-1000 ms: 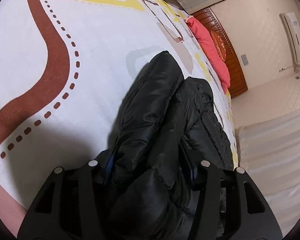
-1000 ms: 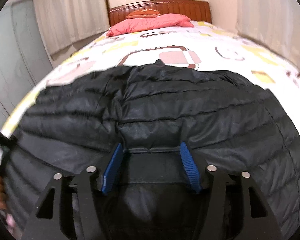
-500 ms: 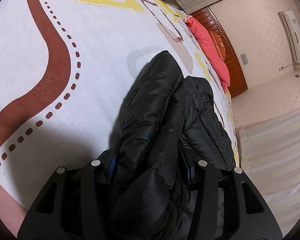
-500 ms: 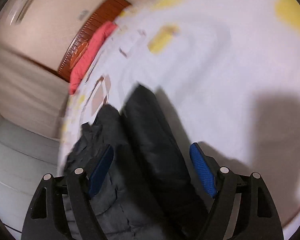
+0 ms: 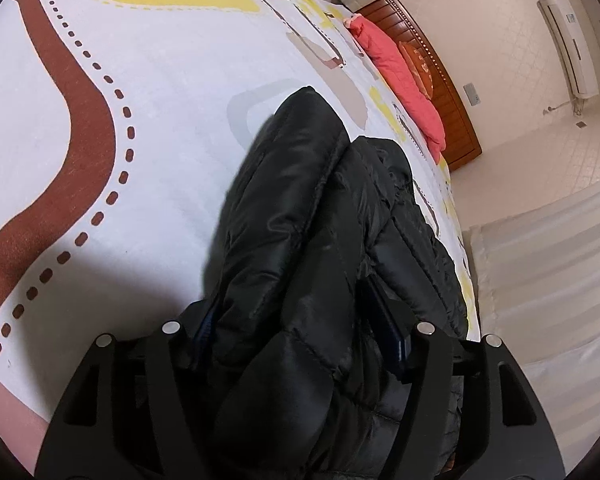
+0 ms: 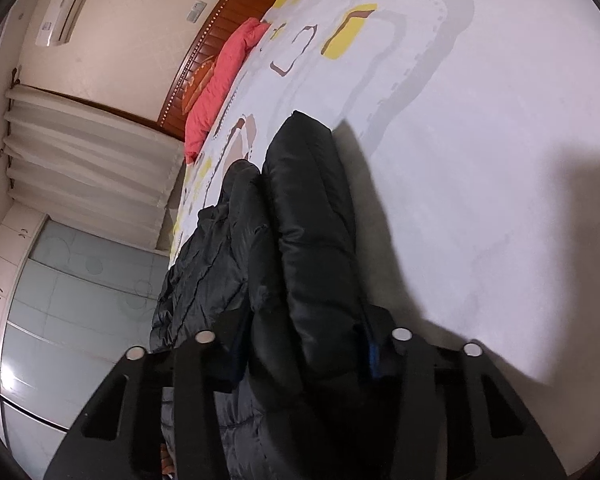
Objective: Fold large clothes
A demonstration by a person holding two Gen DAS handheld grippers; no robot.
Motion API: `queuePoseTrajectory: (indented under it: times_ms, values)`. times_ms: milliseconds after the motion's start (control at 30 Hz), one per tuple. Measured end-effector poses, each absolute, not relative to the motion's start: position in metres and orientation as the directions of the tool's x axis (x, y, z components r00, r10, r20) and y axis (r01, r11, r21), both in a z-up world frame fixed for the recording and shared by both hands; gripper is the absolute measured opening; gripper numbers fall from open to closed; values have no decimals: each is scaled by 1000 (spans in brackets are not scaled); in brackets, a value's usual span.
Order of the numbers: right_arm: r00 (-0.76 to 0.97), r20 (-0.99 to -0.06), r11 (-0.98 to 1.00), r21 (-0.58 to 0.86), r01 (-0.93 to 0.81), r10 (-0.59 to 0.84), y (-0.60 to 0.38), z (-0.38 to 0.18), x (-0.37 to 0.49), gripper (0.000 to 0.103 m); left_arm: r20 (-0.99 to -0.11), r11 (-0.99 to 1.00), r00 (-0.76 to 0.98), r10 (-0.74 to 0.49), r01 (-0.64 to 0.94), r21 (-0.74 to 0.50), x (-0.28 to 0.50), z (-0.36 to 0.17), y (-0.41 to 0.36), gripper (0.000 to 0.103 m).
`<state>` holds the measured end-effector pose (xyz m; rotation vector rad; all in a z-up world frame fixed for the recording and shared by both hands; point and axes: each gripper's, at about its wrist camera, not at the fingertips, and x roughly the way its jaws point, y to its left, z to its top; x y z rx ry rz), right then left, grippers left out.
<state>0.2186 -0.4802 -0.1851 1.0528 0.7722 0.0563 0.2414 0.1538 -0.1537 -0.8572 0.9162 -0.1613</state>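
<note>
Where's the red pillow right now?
The red pillow lies at the head of the bed, against the wooden headboard, beyond the black jacket; upper right in left-wrist view.

Black tool [image 5: 300, 320], blue pads, silver screws

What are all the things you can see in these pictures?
Puffy jacket: one, black, bunched in folds on the bed.
Bedsheet: one, white with brown and yellow shapes, covering the bed.
Pillow: one, pink-red, at the head of the bed.
Headboard: one, brown wood, against the wall.
Air conditioner: one, white, high on the wall.
Curtains: white, beside the bed.
Wardrobe: one, pale frosted doors, beside the curtains.
Left tool: one, black, jaws opening, jacket between them.
Right tool: one, black, jaws closing on jacket.
</note>
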Motion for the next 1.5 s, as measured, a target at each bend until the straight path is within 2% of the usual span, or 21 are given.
queuePoseTrajectory:
  times_ms: [167,267,367,600,800,1067,1500]
  values:
    - [762,-524,504,808,305,380,-475,-187,222,37,-606,628,637,-476,-236,-741,236,-152,155,35]
    - [765,-524,511,805,301,375,-475,-188,214,36,-598,642,661,-453,-223,-733,229,-137,148,27]
    - [768,-520,510,807,298,374,-476,-189,213,36,-575,630,681,-453,-213,-747,223,-122,143,23]
    - [773,-520,522,801,294,362,-484,-189,196,35,-491,623,706,-510,-90,-777,213,-67,100,21]
    - [781,-510,518,806,287,361,-485,-191,191,35,-471,644,674,-569,10,-765,209,-38,29,21]
    - [791,-486,496,824,274,371,-489,-193,185,33,-525,709,602,-602,100,-698,211,-43,-66,21]
    - [800,-464,485,837,254,381,-492,-197,175,30,-597,763,518,-612,187,-619,216,-62,-156,20]
